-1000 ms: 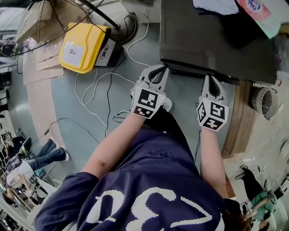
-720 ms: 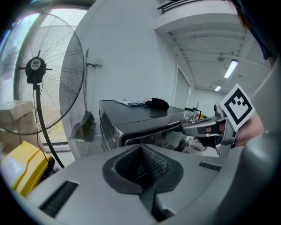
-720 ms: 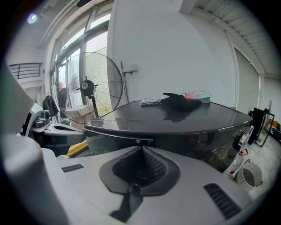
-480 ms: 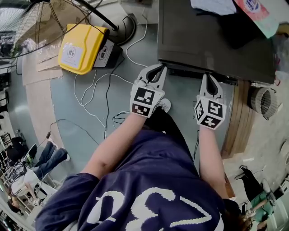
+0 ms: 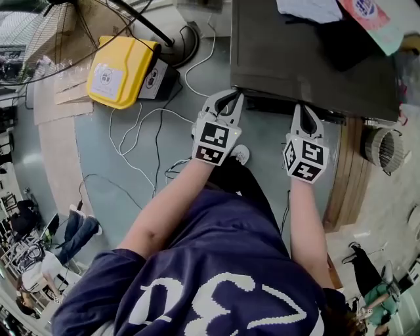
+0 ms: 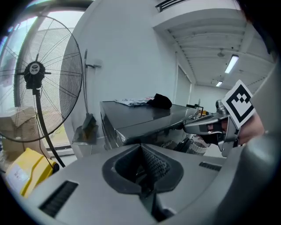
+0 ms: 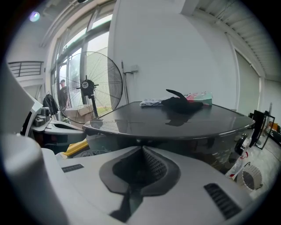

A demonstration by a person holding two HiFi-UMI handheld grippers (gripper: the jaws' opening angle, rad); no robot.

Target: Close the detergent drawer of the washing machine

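My left tool (image 5: pixel 231 98) and right tool (image 5: pixel 304 111), both closed and empty, point at the washing machine's (image 5: pixel 308 59) front edge just ahead; I cannot make out the detergent drawer.

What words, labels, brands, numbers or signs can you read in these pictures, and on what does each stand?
Nothing reads with certainty.
Shirt: large white characters, foreshortened and partly cut off; not readable.
Yellow case: white label, print too small.
Packet on the washing machine: round logo, blurred.
Washing machine front: faint script, too blurred to read.
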